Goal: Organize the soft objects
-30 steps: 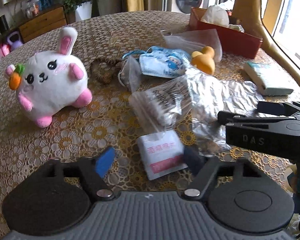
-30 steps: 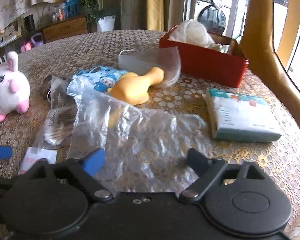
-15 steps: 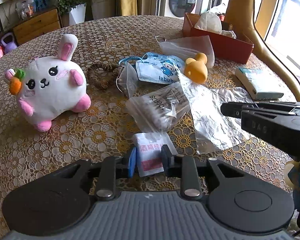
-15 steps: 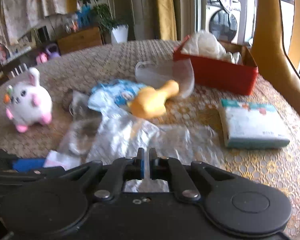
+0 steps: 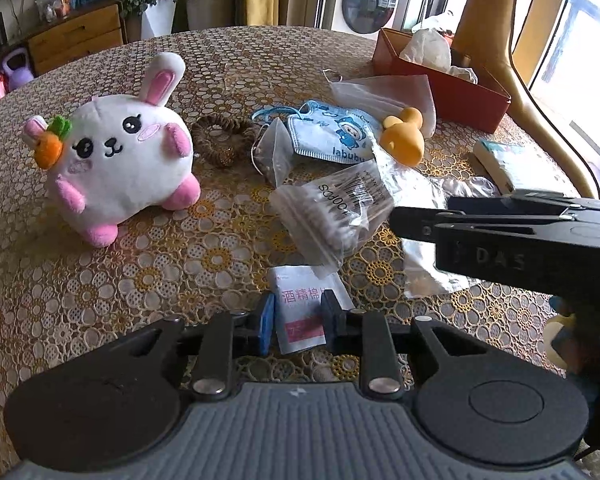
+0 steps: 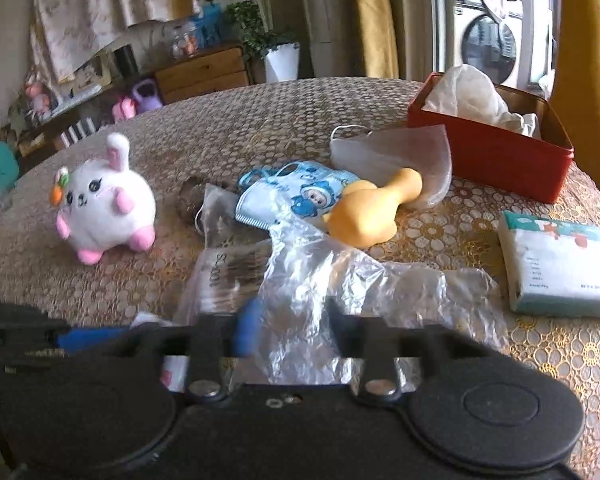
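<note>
Pinching the wipe packet (image 5: 300, 316), left claw (image 5: 296, 320) hides its end; right claw (image 6: 288, 328) blurred, parted.

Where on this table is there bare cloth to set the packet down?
Free: the lace tablecloth in front of the white plush rabbit, left of the left gripper, and the far stretch behind the rabbit toward the red box. Crowded: the middle, with the cotton-swab bag, blue face mask and crinkled clear plastic sheet.
</note>
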Motion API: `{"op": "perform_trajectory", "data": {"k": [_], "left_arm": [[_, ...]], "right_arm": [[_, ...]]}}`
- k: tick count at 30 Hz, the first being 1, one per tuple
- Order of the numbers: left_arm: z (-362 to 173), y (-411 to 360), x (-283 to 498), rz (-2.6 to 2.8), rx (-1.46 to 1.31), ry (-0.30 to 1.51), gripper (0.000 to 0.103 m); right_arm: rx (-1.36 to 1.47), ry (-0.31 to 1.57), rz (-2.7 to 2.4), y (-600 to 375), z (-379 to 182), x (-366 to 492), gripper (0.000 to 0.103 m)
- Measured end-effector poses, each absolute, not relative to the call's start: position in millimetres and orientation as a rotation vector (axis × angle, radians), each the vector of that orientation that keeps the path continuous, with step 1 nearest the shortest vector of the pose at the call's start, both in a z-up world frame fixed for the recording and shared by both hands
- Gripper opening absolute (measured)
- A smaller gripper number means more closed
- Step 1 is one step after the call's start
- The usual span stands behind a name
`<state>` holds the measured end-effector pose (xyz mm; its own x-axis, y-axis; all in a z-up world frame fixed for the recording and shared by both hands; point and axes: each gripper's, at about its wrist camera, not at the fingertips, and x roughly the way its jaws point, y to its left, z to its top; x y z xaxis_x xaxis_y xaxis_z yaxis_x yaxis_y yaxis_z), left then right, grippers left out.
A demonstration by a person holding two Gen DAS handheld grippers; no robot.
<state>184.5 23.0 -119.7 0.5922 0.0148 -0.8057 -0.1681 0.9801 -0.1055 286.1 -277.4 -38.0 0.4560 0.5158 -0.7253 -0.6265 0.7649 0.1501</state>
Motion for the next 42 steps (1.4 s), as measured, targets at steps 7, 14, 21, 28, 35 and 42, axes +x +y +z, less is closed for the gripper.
{"op": "perform_trajectory", "data": {"k": [7, 14, 21, 28, 35, 42], "left_arm": [[-120.1, 25.5, 183.3, 0.102, -0.190, 0.936, 0.024], [-121.7, 26.4, 183.7, 0.099, -0.191, 0.939, 0.024], [-120.4, 28.0, 185.3, 0.095, -0.192, 0.930, 0.022], [-107.9, 28.0, 184.9, 0.085, -0.195, 0.905, 0.015], [-83.3, 33.0, 190.5, 0.054, -0.216, 0.849, 0.008], [-58.9, 45.2, 196.2, 0.008, -0.250, 0.822, 0.007]], "right_arm": [[-0.247, 0.847, 0.695, -263.0, -45.3, 288.6, 0.075], [-0.341, 0.839, 0.649, -253.9, -55.3, 288.1, 0.046], [-0.318, 0.843, 0.627, -264.5, -49.9, 287.9, 0.010], [-0.233, 0.785, 0.619, -294.9, -20.9, 281.0, 0.003], [-0.167, 0.707, 0.653, -323.1, 22.7, 274.9, 0.002], [-0.148, 0.633, 0.657, -344.9, 57.9, 271.2, 0.002]]}}
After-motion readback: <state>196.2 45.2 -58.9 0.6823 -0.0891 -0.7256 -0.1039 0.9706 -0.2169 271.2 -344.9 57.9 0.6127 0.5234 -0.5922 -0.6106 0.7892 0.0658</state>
